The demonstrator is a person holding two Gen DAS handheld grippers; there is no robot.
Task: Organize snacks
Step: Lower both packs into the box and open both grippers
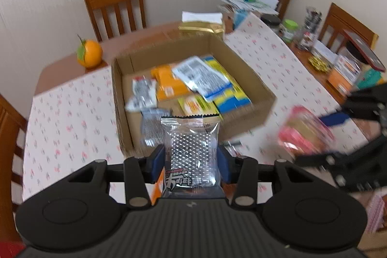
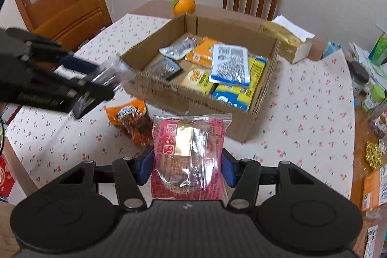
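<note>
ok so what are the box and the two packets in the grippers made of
Box: brown corrugated cardboard, matte, fluting visible along the cut rim.
Left packet: clear glossy plastic film, glare and see-through front.
Right packet: glossy pink printed plastic film, likely with a gold foil label.

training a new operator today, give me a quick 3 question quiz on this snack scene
1. True or false: the cardboard box already holds several snack packets.
2. What does the right claw grip? A) the orange B) a pink snack packet C) a jar
3. Fill in: the left claw grips a clear ____ snack packet.

Key:
1. True
2. B, the pink snack packet
3. silver, the clear silver snack packet
</note>
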